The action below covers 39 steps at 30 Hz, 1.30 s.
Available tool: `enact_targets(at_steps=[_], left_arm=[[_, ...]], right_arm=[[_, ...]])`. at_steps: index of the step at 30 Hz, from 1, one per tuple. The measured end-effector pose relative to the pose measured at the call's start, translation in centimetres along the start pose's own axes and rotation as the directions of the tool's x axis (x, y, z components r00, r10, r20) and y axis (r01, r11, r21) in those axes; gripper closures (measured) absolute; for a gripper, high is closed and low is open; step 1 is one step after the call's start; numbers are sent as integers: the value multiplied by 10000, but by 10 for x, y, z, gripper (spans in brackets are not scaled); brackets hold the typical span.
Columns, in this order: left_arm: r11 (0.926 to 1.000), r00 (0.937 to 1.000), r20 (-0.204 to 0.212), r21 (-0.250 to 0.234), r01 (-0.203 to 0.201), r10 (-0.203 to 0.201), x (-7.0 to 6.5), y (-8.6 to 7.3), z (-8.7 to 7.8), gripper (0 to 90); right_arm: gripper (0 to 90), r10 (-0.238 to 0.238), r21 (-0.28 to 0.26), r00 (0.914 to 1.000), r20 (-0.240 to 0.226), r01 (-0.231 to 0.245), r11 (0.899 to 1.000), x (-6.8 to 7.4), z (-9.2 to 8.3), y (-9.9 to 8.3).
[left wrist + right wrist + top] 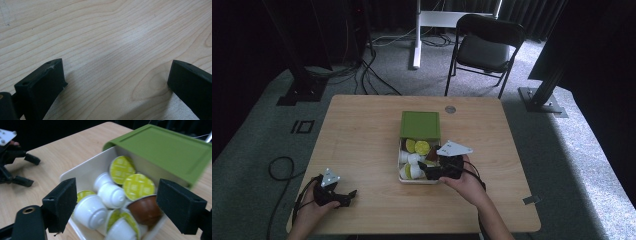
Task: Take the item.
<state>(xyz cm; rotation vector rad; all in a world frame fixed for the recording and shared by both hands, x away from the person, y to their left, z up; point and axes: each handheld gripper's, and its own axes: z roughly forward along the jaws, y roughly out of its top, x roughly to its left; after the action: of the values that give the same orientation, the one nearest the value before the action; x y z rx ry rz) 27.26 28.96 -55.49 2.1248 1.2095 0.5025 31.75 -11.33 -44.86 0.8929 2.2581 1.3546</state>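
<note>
The right gripper [428, 171], jaws spread wide, hovers over the capsules [111, 195] in the white box [403, 178] mid-table near the front edge, probably to pick one, while the left gripper [351, 196], also released, rests idle at the table [362, 130]'s front-left corner.

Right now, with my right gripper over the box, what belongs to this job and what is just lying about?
Probably in the job:
white tray of coffee capsules
brown capsule
white capsule
green lid, slid back over the tray's far part
right gripper, open above the capsules

Lying about:
left gripper, open on the table
folding chair
floor cables
</note>
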Motion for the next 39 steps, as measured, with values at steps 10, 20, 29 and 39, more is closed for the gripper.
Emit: enact_targets(at_steps=[10, 20, 29, 39], left_arm=[[10000, 10000, 1, 2, -1, 1, 0, 0, 0, 21], [10000, 10000, -1, -21, 24, -24, 0, 0, 0, 21], [10000, 10000, 1, 2, -2, 2, 0, 0, 0, 21], [10000, 10000, 2, 1, 1, -1, 0, 0, 0, 21]], right_arm=[[215, -196, 264, 9994, -289, 203, 9994, 25, 22, -4], [301, -112, 870, 9987, 492, 69, 9962, 41, 36, -18], [392, 198, 1100, 9936, 1113, -321, 9934, 46, 44, -28], [411, 714, 1193, 9892, 1278, -868, 9891, 49, 53, -37]])
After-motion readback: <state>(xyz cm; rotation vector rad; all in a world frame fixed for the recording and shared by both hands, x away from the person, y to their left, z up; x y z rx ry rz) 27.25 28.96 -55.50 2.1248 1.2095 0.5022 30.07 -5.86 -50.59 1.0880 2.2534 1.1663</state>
